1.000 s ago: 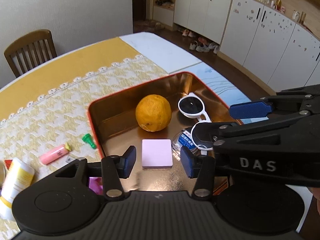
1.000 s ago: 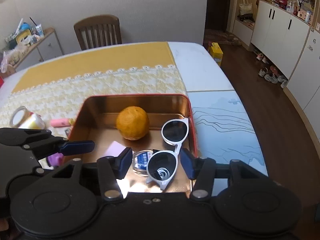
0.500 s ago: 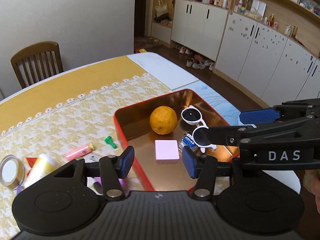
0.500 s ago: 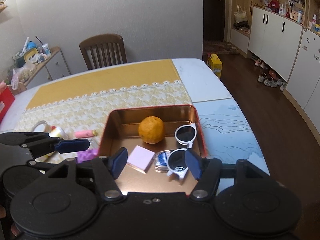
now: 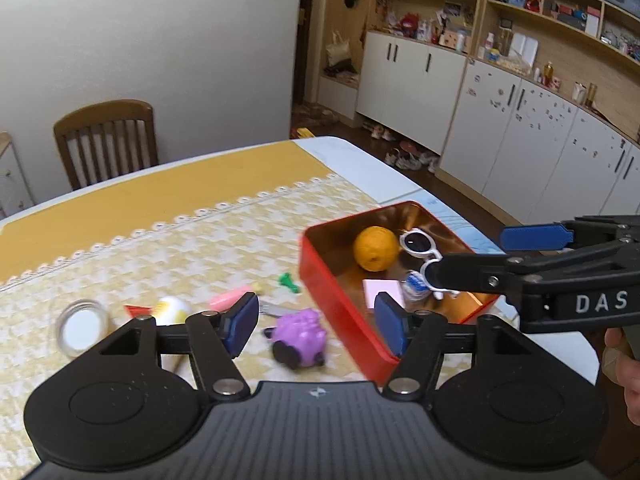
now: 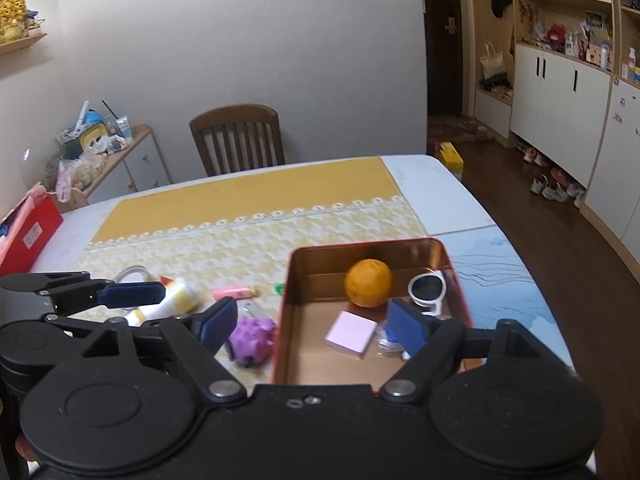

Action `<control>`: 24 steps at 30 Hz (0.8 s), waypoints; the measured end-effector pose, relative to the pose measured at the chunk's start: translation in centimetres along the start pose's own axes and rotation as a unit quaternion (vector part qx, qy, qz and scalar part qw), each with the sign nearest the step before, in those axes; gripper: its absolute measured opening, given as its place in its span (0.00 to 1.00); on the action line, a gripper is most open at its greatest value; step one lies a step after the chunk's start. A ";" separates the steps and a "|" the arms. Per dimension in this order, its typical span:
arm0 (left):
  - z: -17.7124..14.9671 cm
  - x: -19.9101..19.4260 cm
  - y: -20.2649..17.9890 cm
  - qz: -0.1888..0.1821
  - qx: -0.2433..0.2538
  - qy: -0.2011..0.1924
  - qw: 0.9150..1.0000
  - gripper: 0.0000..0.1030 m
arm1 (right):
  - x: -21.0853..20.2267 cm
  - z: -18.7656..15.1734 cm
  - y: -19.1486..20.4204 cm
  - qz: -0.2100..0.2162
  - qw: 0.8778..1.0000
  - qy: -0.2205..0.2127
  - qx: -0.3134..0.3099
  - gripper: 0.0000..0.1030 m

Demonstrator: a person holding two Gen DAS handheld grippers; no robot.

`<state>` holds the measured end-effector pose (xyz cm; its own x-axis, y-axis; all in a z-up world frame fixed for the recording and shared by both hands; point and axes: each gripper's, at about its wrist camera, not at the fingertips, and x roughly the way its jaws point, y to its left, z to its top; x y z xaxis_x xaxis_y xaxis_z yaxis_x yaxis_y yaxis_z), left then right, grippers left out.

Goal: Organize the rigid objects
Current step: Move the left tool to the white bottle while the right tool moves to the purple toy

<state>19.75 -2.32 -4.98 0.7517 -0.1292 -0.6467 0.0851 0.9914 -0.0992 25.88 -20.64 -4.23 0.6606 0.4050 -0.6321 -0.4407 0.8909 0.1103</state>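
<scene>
A red tin tray (image 5: 340, 312) (image 6: 285, 320) sits at the table's right end. In it lie an orange (image 5: 376, 249) (image 6: 368, 282), white sunglasses (image 5: 418, 243) (image 6: 427, 289), a pink pad (image 5: 383, 293) (image 6: 351, 334) and a small blue-labelled tin (image 5: 414, 283). Left of the tray lie a purple toy (image 5: 299, 336) (image 6: 252, 338), a pink tube (image 5: 232, 297) (image 6: 232, 292), a green piece (image 5: 289, 282) and a yellow-white bottle (image 6: 168, 303). My left gripper (image 5: 316, 322) hovers above the toy and the tray's near wall, jaws opening, nothing between them. My right gripper (image 6: 310, 324) hangs above the tray's near end, jaws opening, also without a load.
A round lid (image 5: 82, 326) and a red scrap (image 5: 136, 310) lie on the yellow patterned runner (image 5: 180, 248). A wooden chair (image 6: 238, 138) stands at the table's far side. A red box (image 6: 28, 228) sits at the far left edge. White cabinets (image 5: 520, 140) line the right wall.
Both grippers have pulled back and risen from the tray, so more of the table shows. Their jaws have widened. The pink pad and sunglasses lie still in the tray.
</scene>
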 end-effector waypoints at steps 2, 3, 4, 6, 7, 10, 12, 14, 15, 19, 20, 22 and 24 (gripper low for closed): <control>-0.2 -0.5 1.0 0.000 -0.008 -0.005 1.000 0.64 | 0.1 -0.3 0.9 0.003 1.000 -0.002 -0.003 0.83; -0.4 -0.8 1.5 0.003 -0.010 -0.008 1.000 0.67 | 0.1 -0.4 1.3 0.004 1.000 -0.002 -0.005 0.83; -0.6 -1.1 2.0 0.006 -0.012 -0.013 1.000 0.69 | 0.3 -0.6 1.8 0.007 1.000 -0.002 -0.007 0.84; -1.0 -1.7 3.0 0.016 -0.016 -0.023 0.999 0.77 | 0.5 -1.0 2.7 0.012 1.000 -0.004 -0.009 0.87; -1.2 -1.9 3.4 0.021 -0.018 -0.026 0.999 0.79 | 0.6 -1.2 3.2 0.014 1.000 -0.006 -0.010 0.91; -1.6 -2.3 4.9 0.025 -0.026 -0.034 0.999 0.80 | 1.1 -1.7 4.7 0.016 1.000 -0.010 -0.021 0.98; -1.7 -2.5 5.9 0.026 -0.032 -0.036 0.999 0.80 | 1.4 -2.0 5.6 0.019 0.999 -0.013 -0.027 1.00; -2.0 -2.6 6.7 0.028 -0.037 -0.038 0.998 0.81 | 1.7 -2.3 6.5 0.019 0.999 -0.015 -0.034 1.00; -2.0 -2.5 7.0 0.031 -0.037 -0.037 0.998 0.81 | 1.9 -2.4 6.9 0.021 0.999 -0.015 -0.036 1.00; -2.5 -2.4 8.7 0.034 -0.035 -0.039 0.998 0.81 | 3.0 -2.8 8.1 0.020 0.999 -0.012 -0.034 1.00; -2.6 -2.3 9.1 0.035 -0.035 -0.039 0.998 0.82 | 3.3 -2.9 8.4 0.019 0.999 -0.012 -0.035 1.00; -2.9 -1.8 9.9 0.039 -0.035 -0.036 0.998 0.83 | 3.8 -3.3 9.0 0.017 0.999 -0.010 -0.037 1.00; -3.4 -1.2 10.8 0.044 -0.034 -0.033 0.998 0.83 | 4.6 -3.6 9.5 0.014 0.999 -0.004 -0.038 1.00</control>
<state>17.54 8.45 -7.84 0.7955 -0.0381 -0.6048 -0.0255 0.9950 -0.0962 22.56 -11.00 -8.86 0.6526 0.4307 -0.6234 -0.5030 0.8616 0.0688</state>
